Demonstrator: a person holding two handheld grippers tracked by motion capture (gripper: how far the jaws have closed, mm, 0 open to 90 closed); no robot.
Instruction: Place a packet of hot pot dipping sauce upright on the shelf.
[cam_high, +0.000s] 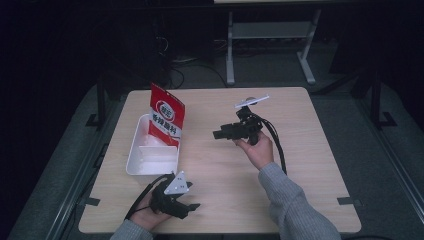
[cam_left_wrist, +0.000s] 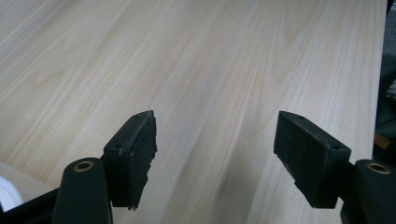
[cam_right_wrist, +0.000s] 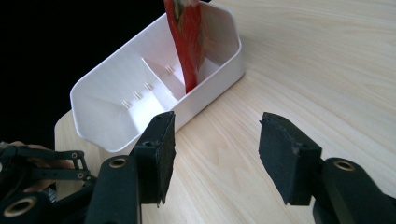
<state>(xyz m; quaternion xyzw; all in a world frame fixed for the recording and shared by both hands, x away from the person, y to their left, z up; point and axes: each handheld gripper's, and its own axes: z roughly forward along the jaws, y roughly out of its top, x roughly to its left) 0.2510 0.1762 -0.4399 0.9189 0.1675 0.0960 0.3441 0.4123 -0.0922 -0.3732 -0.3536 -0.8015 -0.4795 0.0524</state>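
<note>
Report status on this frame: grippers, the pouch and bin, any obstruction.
Left gripper open, empty, near table edge. Right gripper open, empty, aimed at white bin. Red pouch standing in bin's far compartment. Nothing between.

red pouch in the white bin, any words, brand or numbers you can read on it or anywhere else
Red pouch, round emblem near the top: characters too small to read.
Red pouch, white band under the emblem: large dark Chinese characters, too blurred to quote with confidence.
Red pouch in the right gripper view: seen edge-on, print unreadable.
White bin, table, both grippers: no text visible.
</note>
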